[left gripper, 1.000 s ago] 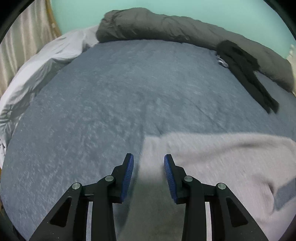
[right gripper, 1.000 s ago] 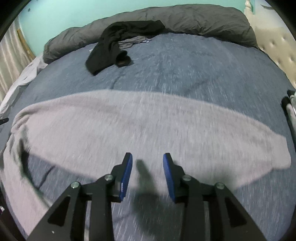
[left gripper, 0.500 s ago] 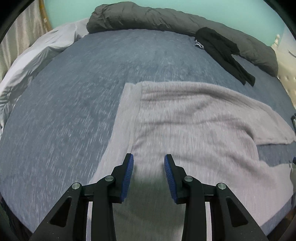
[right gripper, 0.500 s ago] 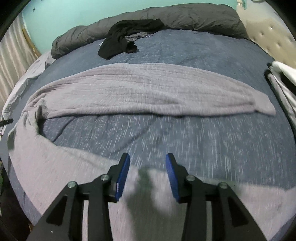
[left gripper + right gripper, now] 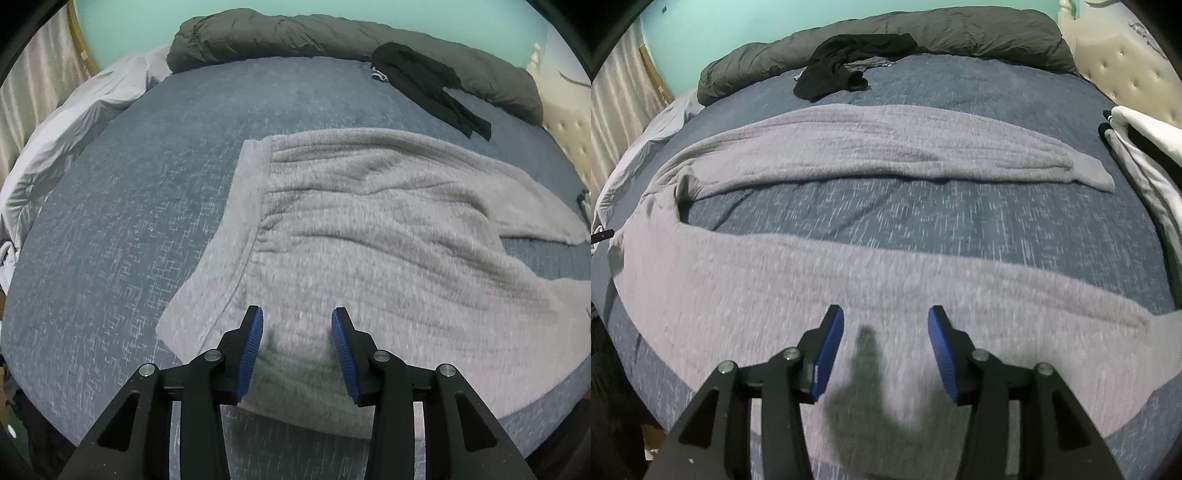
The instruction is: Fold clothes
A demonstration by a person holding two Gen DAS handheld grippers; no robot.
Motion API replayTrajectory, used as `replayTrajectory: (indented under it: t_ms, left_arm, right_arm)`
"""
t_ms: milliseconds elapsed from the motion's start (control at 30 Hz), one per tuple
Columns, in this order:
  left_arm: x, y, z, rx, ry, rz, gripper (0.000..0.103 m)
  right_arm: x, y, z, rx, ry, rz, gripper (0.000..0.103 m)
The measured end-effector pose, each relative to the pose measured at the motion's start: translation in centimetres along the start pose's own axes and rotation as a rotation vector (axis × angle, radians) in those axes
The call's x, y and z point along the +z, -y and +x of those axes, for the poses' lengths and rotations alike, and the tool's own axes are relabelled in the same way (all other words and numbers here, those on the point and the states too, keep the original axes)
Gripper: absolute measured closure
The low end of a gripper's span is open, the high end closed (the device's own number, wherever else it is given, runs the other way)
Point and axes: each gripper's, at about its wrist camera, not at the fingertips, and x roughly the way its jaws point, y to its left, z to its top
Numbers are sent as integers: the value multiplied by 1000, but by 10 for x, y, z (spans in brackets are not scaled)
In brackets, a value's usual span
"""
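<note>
A grey fleece pair of trousers (image 5: 369, 229) lies spread flat on the blue bed cover (image 5: 147, 184), its waistband toward the left. In the right wrist view its two legs (image 5: 871, 155) run across the bed with a strip of blue cover between them. My left gripper (image 5: 297, 332) hovers open above the near edge of the waist part, with nothing between its blue pads. My right gripper (image 5: 885, 332) stands open above the near leg (image 5: 849, 288) and casts a shadow on it. A black garment (image 5: 842, 74) lies at the far side of the bed.
A rolled dark grey duvet (image 5: 295, 37) lies along the far edge against the teal wall. A crumpled white sheet (image 5: 55, 147) hangs off the left side. Folded white and dark clothes (image 5: 1145, 147) sit at the right by a tufted headboard (image 5: 1126, 74).
Both grippers have drawn back toward the near edge of the bed. The trousers, filling the views close up one second ago, now lie farther off and show in full. Both grippers stay open.
</note>
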Motion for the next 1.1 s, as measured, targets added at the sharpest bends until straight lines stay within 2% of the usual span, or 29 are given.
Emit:
replayTrajectory:
  t_ms: [433, 700, 800, 967, 1100]
  left_arm:
    - [-20, 4, 5, 0, -19, 24, 60]
    - [-31, 0, 12, -15, -43, 8, 54]
    - [-36, -5, 17, -32, -59, -17, 53]
    - [-44, -27, 10, -53, -43, -83, 53]
    - [-53, -48, 1, -19, -32, -142, 48]
  right_arm:
    - [-17, -9, -9, -5, -12, -41, 54]
    - [-23, -17, -7, -2, -25, -61, 51]
    - [-28, -17, -7, -5, -31, -64, 49]
    - [-36, -10, -13, -6, -26, -39, 48]
    - [-43, -3, -18, -8, -21, -20, 48]
